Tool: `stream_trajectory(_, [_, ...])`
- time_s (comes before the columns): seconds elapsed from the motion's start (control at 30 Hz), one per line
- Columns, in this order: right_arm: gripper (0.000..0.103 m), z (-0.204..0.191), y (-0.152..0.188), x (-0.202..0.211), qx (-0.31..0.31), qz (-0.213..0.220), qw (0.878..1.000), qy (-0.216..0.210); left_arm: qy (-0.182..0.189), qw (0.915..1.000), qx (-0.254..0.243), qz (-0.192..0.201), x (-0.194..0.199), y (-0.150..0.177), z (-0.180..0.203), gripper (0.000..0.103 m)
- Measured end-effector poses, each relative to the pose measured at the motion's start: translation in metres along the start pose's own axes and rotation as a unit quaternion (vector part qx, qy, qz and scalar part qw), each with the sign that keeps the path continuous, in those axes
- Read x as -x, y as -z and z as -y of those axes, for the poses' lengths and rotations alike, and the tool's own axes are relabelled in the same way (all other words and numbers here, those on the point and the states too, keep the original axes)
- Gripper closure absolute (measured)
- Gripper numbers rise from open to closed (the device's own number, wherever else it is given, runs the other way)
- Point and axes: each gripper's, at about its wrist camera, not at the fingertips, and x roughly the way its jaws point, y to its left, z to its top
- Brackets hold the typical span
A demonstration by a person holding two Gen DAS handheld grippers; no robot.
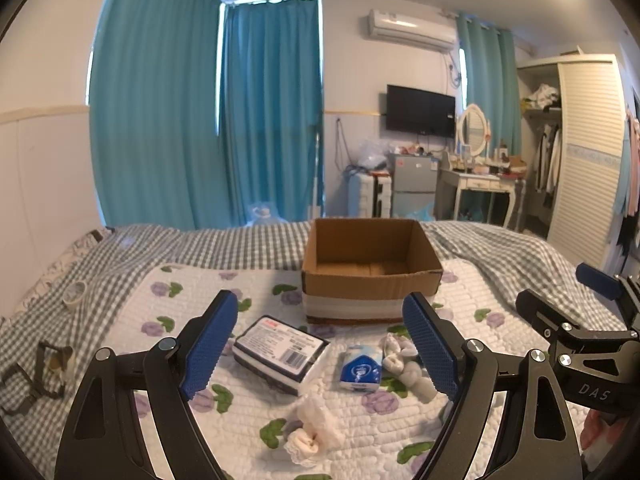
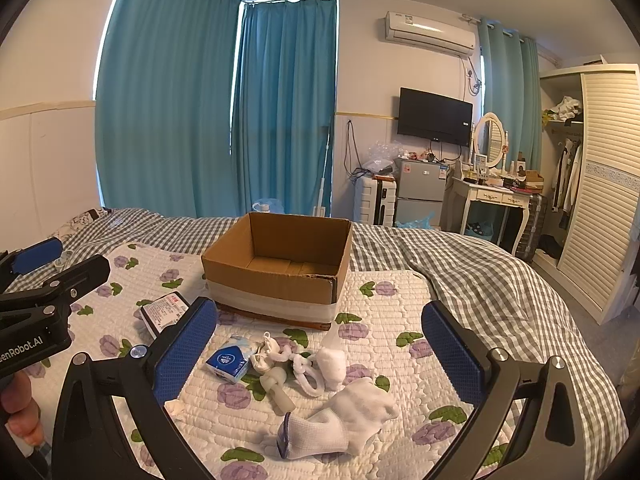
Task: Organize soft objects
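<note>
Both your left gripper (image 1: 320, 344) and right gripper (image 2: 320, 354) gape wide, empty; pinch the limp, light white glove (image 2: 340, 424) mid-bunch.

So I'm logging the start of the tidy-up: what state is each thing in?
cardboard box: open, upright, nothing visible inside
white glove: lying loose on the quilt
tissue pack: on the quilt, outside the box
left gripper: open, holding nothing
right gripper: open, holding nothing
</note>
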Motion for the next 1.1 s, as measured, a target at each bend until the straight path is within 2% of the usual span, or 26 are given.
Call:
stream_trajectory(0.57, [0.0, 0.0, -0.001, 0.0, 0.0, -0.001, 1.0, 0.0, 0.0, 1.0, 0.0, 0.003, 0.002, -0.004, -0.002, 0.017])
stream_trajectory(0.8, [0.0, -0.003, -0.008, 0.014, 0.006, 0.005, 1.0, 0.006, 0.006, 0.9997, -0.003, 0.023, 0.022, -0.019, 0.0, 0.017])
stream_trajectory(0.87, [0.0, -0.001, -0.011, 0.021, 0.011, 0.002, 1.0, 0.007, 0.004, 0.9999, -0.004, 0.011, 0.027, -0.023, -0.001, 0.017])
stream_trajectory(0.97, [0.0, 0.004, -0.008, 0.023, 0.025, -0.031, 0.999, 0.008, 0.012, 0.9997, -0.009, -0.018, 0.02, -0.013, -0.004, 0.017])
stream_trajectory(1.1, [0.0, 0.012, 0.012, 0.01, 0.03, -0.083, 0.996, 0.014, 0.013, 0.9966, 0.001, -0.082, -0.011, 0.026, -0.013, 0.017])
